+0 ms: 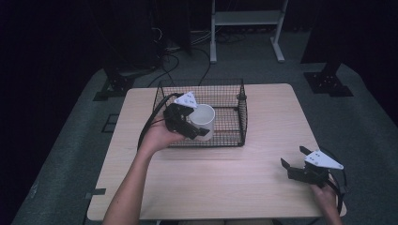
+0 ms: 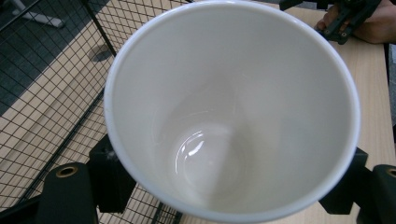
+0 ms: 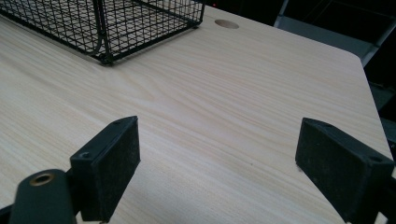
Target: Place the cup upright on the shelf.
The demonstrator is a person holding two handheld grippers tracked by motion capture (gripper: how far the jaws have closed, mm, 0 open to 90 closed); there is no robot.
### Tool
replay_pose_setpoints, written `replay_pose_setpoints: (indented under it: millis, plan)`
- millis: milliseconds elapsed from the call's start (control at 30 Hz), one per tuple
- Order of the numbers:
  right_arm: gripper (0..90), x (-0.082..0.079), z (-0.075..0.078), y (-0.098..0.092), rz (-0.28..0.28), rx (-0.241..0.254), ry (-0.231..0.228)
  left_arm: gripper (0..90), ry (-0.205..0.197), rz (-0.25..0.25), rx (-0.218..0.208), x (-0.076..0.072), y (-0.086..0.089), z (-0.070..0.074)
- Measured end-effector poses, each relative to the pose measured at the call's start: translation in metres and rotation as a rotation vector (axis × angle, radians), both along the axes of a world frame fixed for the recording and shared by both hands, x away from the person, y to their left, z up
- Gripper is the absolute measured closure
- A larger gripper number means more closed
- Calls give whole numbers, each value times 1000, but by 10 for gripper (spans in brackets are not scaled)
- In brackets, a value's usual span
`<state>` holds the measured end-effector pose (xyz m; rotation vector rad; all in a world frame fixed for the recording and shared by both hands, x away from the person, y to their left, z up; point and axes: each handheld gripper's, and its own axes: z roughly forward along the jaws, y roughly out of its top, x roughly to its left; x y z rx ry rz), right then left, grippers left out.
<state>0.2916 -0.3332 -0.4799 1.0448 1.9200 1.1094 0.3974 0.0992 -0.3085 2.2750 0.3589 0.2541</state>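
1. Pads (image 2: 109, 179) of my left gripper (image 1: 196, 127) press on opposite outer sides of the white mug (image 1: 202, 121), so the jaws are clenched around its body just under the rim.
2. My right gripper (image 1: 294, 158) rests near the table's right front corner with its jaws spread wide and nothing between them, well apart from the mug.
3. I see the mug held upright and empty at the front left of the black wire basket (image 1: 234, 96), apparently raised over its front wall.
4. I judge the mug stiff, glazed ceramic: smooth, likely slippery against the pads, moderately heavy and prone to chip if knocked on the wire.
5. I cannot see a handle, so the outer wall is the hold I trust; gripping lower on the body would probably resist tipping better.
6. Beneath everything lies the pale wooden table (image 1: 263, 187).
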Motion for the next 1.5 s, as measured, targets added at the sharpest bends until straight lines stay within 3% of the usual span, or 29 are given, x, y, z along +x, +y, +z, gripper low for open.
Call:
replay_pose_setpoints:
  millis: [1000,1167,1500]
  plan:
    - [131,0,0,-1,3,6,1,223,-3,32,37,58,-13,9]
    - [131,0,0,-1,5,5,0,222,7,39,57,68,-17,4]
    - [131,0,0,-1,7,6,0,222,59,58,79,93,-22,-18]
